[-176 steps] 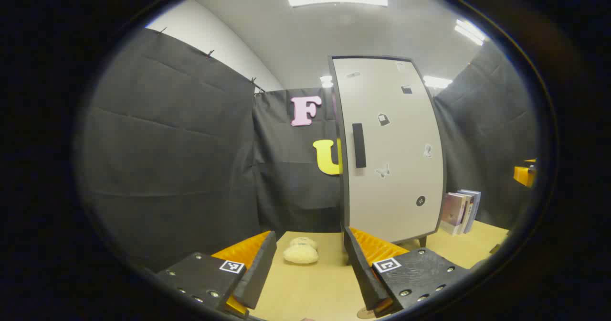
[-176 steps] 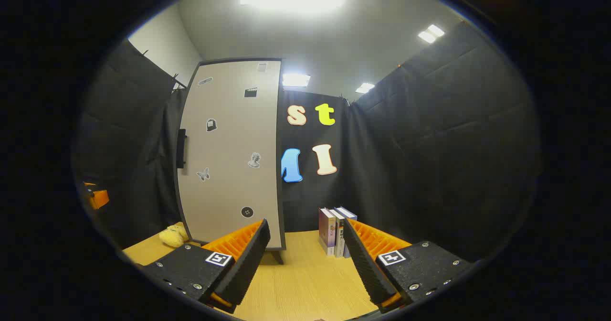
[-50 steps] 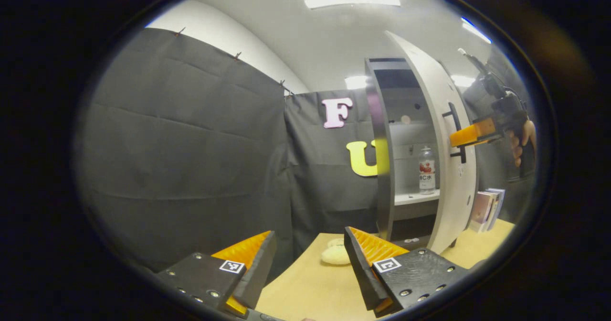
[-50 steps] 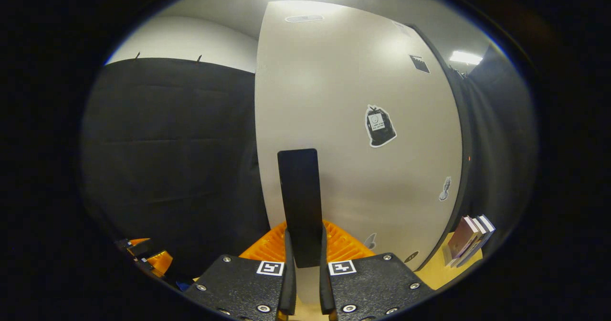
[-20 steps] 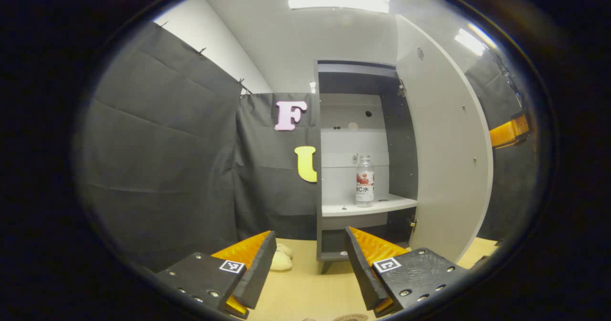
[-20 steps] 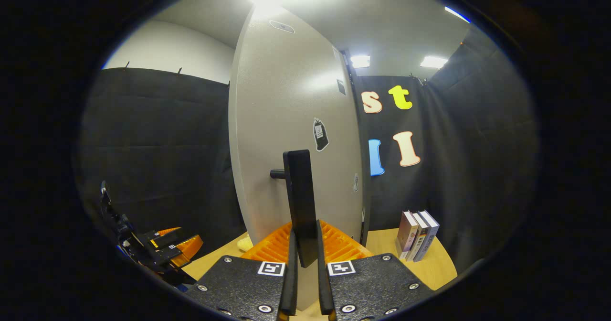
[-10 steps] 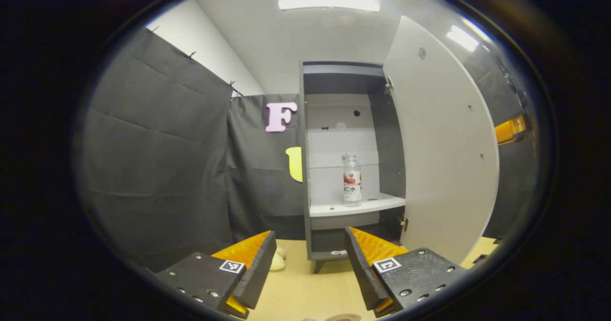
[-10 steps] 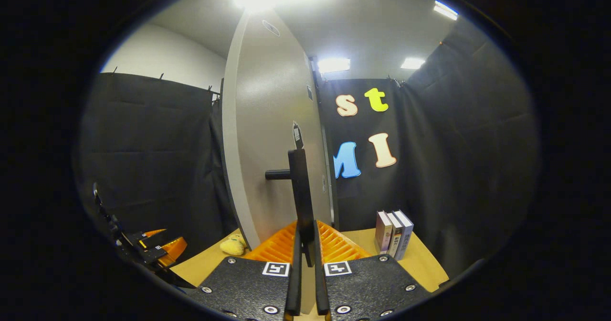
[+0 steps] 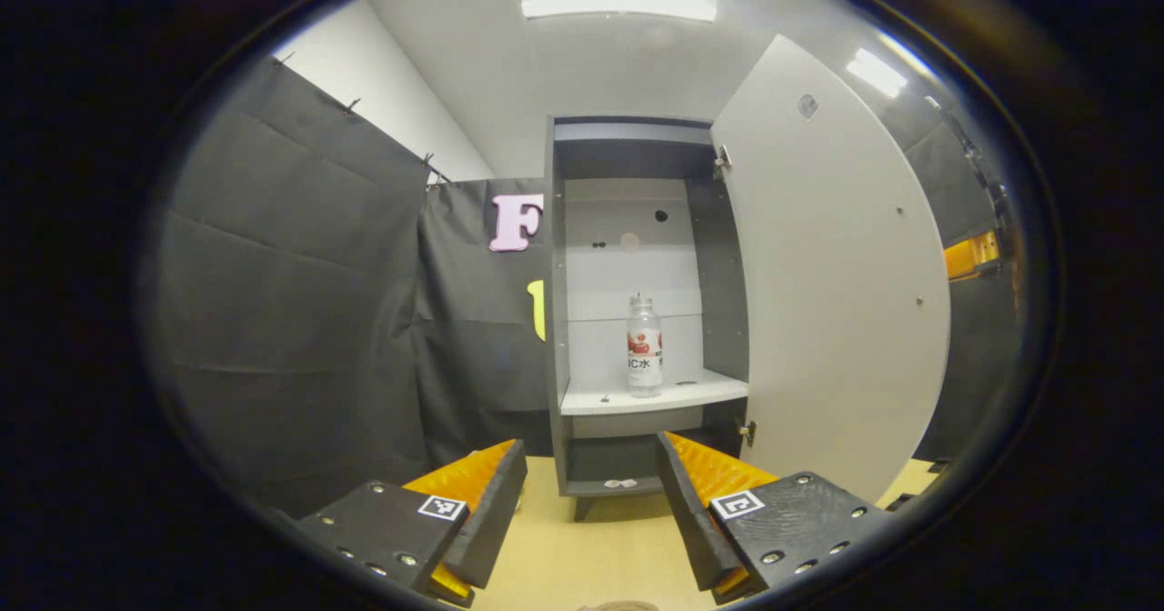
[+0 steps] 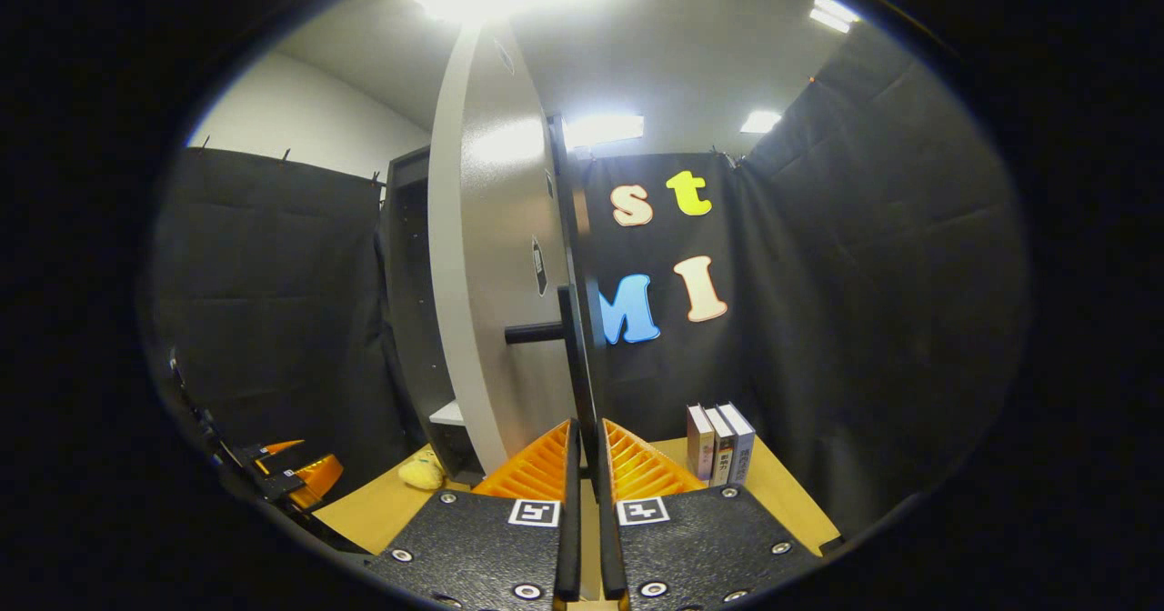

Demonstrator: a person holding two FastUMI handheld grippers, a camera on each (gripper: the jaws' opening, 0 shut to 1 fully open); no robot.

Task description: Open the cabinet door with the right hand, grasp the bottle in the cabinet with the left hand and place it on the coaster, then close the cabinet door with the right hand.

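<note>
The cabinet (image 9: 637, 138) stands open. A clear bottle (image 9: 644, 347) with a red and white label stands upright on its white shelf (image 9: 673, 396). The pale door (image 9: 837, 275) is swung out to the right. My left gripper (image 9: 587, 511) is open and empty, low in front of the cabinet and well short of the bottle. In the right gripper view the door (image 10: 482, 302) is seen nearly edge-on, and my right gripper (image 10: 587, 488) is shut on its black handle (image 10: 571, 356). A brown sliver of the coaster (image 9: 620, 605) peeks at the bottom edge.
Three books (image 10: 718, 443) stand on the wooden table (image 10: 782, 493) right of the door. A yellow plush toy (image 10: 421, 473) lies by the cabinet's foot. My left gripper (image 10: 293, 479) shows low at the left. The right gripper's body (image 9: 971, 255) shows past the door's edge.
The door has swung further open with my right gripper still on the handle. The left gripper view has turned so the open cabinet and bottle sit nearer its middle.
</note>
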